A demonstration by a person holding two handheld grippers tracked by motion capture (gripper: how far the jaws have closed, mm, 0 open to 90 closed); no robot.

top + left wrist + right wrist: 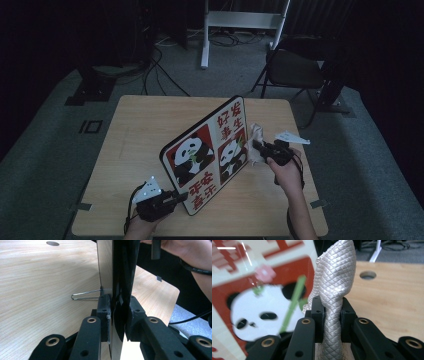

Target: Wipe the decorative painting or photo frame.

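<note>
A framed panda picture [205, 155] with red panels and red characters stands tilted on the wooden table [145, 125]. My left gripper [177, 196] is shut on its near lower corner. In the left gripper view both pads clamp the dark edge of the picture [122, 270], left gripper [117, 305], and a thin wire stand [85, 295] sticks out behind it. My right gripper [257, 147] is shut on a white quilted cloth [256, 142], held at the picture's right edge. The cloth [335, 272] rises bunched between the pads of the right gripper [332, 307], next to the panda print [257, 305].
A dark chair [292, 70] and a white stand frame [240, 20] are on the grey floor beyond the table, with cables lying about. The tabletop has a round hole [367, 275]. The person's other hand [190, 252] is past the picture.
</note>
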